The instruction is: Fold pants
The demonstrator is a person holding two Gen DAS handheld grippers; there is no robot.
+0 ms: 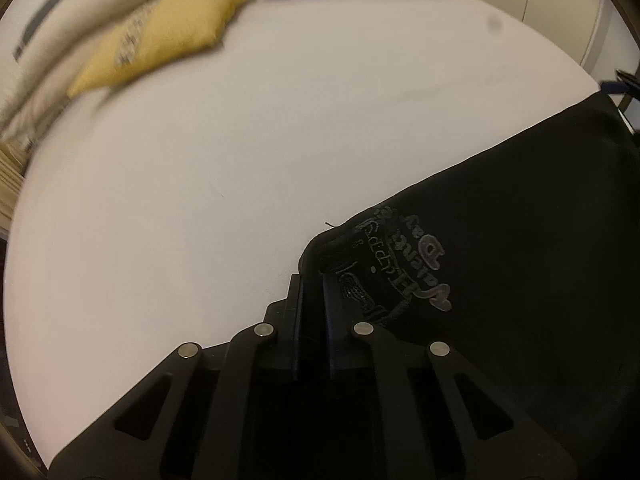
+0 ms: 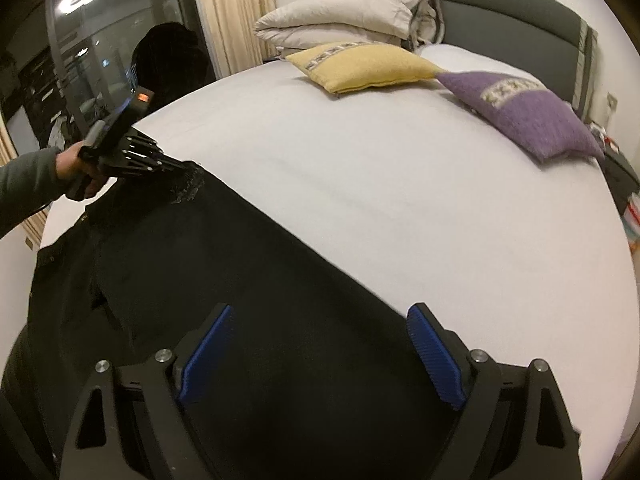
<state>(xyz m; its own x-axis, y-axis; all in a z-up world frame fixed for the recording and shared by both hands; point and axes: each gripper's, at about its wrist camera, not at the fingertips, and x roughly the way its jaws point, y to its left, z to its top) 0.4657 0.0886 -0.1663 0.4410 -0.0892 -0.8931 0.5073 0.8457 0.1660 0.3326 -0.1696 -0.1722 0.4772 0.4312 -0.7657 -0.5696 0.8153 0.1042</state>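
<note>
The black pants [image 2: 224, 280] are spread along the near edge of the white bed [image 2: 400, 184]. Above them the right gripper [image 2: 320, 354] is held with fingers apart. One pants corner is clamped by the left gripper [image 1: 314, 300]. Beyond the pants, a yellow cushion [image 2: 360, 65] and a purple cushion [image 2: 524, 114] are seen.

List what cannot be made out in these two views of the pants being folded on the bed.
- Pants: lower end cut off, right wrist view.
- Printed lettering: upside down, creased, unreadable, left wrist view.
- Yellow cushion: pattern motion-blurred, left wrist view.
- Left claw: tips buried in fabric.
</note>
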